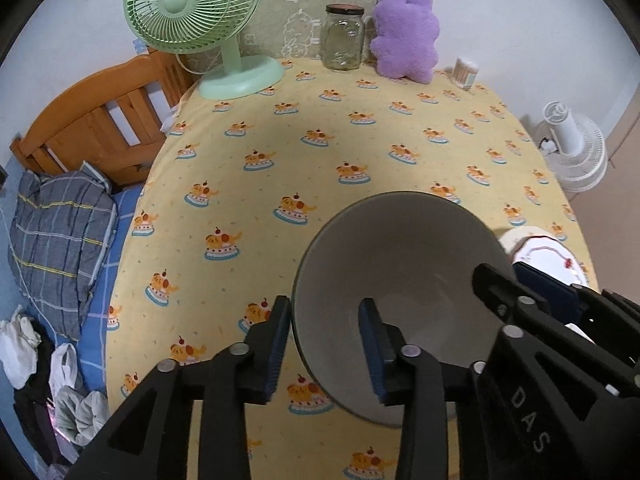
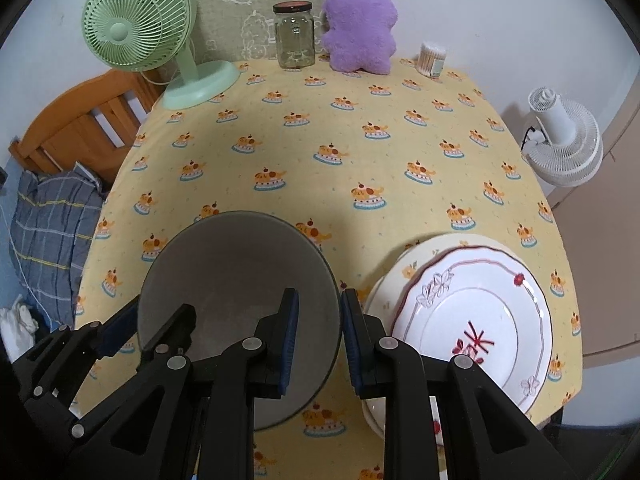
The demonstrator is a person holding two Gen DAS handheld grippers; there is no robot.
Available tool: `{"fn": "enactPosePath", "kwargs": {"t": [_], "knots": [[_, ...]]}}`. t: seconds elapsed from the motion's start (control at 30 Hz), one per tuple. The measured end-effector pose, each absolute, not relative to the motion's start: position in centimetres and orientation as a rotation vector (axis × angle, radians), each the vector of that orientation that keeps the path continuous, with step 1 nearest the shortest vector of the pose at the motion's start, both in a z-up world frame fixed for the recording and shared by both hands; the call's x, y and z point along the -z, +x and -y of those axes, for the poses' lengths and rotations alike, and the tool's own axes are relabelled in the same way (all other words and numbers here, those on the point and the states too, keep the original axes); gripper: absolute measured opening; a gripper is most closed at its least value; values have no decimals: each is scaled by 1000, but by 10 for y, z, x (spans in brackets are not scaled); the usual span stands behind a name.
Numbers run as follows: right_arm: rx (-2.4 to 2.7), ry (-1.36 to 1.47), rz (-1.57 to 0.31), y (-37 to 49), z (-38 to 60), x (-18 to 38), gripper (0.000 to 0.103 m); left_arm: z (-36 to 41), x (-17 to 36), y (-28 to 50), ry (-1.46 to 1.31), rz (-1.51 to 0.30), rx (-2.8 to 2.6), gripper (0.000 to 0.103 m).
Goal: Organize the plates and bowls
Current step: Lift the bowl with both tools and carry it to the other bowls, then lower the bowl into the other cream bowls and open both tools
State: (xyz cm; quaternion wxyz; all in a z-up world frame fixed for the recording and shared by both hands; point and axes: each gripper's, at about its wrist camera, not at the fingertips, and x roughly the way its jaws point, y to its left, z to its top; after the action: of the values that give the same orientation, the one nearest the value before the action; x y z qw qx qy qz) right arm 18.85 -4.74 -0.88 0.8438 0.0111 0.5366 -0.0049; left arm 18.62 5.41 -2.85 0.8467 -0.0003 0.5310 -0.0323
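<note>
1. We have the grey bowl (image 1: 400,292) on the yellow tablecloth (image 1: 320,140), its rim straddled on opposite sides by the left gripper (image 1: 324,348) and right gripper (image 2: 320,340), both apart with visible gaps, neither clamping.
2. Closing one side first could tip or slide the bowl into the stacked plates (image 2: 472,320) just beside it.
3. The green fan (image 1: 192,8), jar (image 1: 344,36) and purple plush (image 1: 404,32) stand well apart, so nothing blocks us.

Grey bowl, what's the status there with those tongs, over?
Left tongs open, straddling rim of grey bowl. Right tongs astride opposite rim, grip unclear. Stack of plates close beside right tongs.
</note>
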Motion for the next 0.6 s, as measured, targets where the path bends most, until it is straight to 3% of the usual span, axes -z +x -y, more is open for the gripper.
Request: {"fn": "enactPosePath", "kwargs": {"t": [0.07,0.13,0.27,0.37,0.6], "knots": [[13,27,-1121,183,48,3,45,-54,24,183,-9,-1111,90,48],[11,38,-1105,177,49,-2,66,-54,19,179,-15,-1099,102,58],[34,53,-1077,171,55,-11,74,-55,15,174,-34,-1071,93,74],[28,81,-1085,170,63,-10,75,-55,15,173,-55,-1074,94,80],[0,151,-1131,176,79,2,75,-50,24,175,-73,-1094,61,83]]}}
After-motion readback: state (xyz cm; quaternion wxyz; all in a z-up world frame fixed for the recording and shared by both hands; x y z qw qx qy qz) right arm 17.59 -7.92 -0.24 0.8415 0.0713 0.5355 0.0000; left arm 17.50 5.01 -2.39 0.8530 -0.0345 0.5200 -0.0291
